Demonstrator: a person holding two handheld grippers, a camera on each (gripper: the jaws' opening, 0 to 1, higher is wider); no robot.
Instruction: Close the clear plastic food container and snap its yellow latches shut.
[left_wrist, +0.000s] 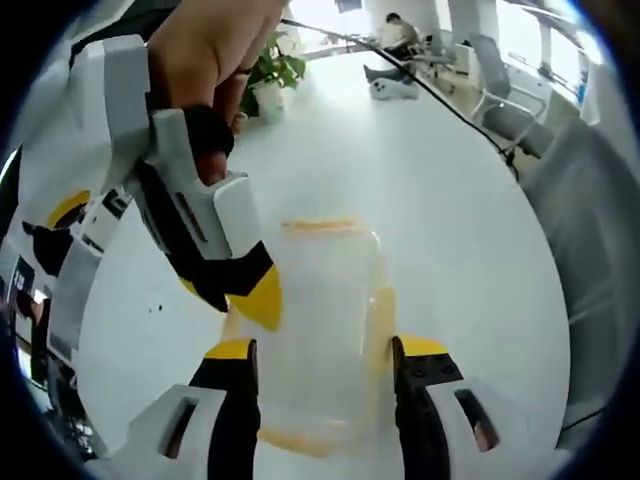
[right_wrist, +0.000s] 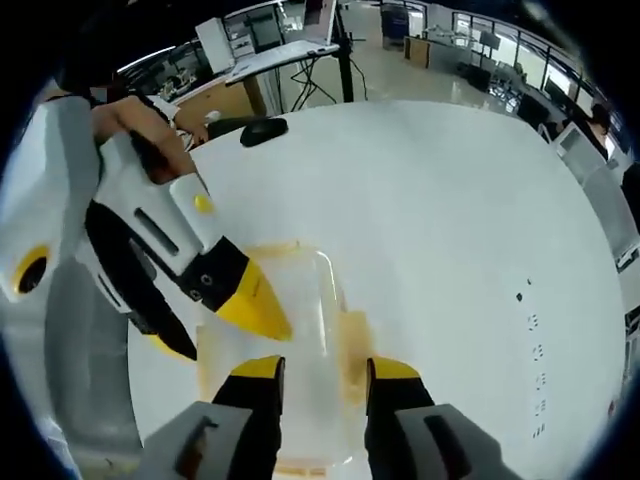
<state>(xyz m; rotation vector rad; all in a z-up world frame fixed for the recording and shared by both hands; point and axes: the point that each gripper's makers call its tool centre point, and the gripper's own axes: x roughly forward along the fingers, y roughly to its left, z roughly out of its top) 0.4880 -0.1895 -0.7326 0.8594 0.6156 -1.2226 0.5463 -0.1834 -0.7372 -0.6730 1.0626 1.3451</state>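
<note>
Two grippers: both over one clear container, white table.
Container: clear plastic box (left_wrist: 325, 330) w/ lid on, flat on the white table (left_wrist: 450, 200); low centre in left gripper view, low centre in right gripper view (right_wrist: 290, 340) too.
Latches: yellow; far-end latch (left_wrist: 318, 226) lies flat along lid edge, side latch (left_wrist: 384, 320) runs down the box's right side, near-end latch (left_wrist: 295, 440) at bottom edge. Snapped or not: can't tell. Right gripper view shows a yellow latch (right_wrist: 352, 355) on box side, just left of own right jaw tip.
Left gripper (left_wrist: 325, 350): own jaws rise from bottom, yellow-tipped, spread wide, one each side of the box; box sits betw. them. Touching the walls or not: can't tell. Seen from right gripper view (right_wrist: 255, 305) coming in from left, a hand (right_wrist: 140, 125) on its handle, yellow tips down on the lid's left part.
Right gripper (right_wrist: 323, 368): own jaws narrow-set but apart, tips over the lid near its right edge; nothing clamped betw. them. In left gripper view (left_wrist: 255, 295), enters from upper left, held by a hand (left_wrist: 205, 60), yellow tip at box's left edge.
Table far end: potted plant (left_wrist: 270, 75), small white object (left_wrist: 392, 88) near it, black cable (left_wrist: 440, 95) across the top.
Room: office chairs (left_wrist: 500, 95) beside table, seated person (left_wrist: 400, 35) far back.
Right gripper view extras: dark object (right_wrist: 262, 130) on table's far edge, desks w/ monitors (right_wrist: 245, 40) behind.
</note>
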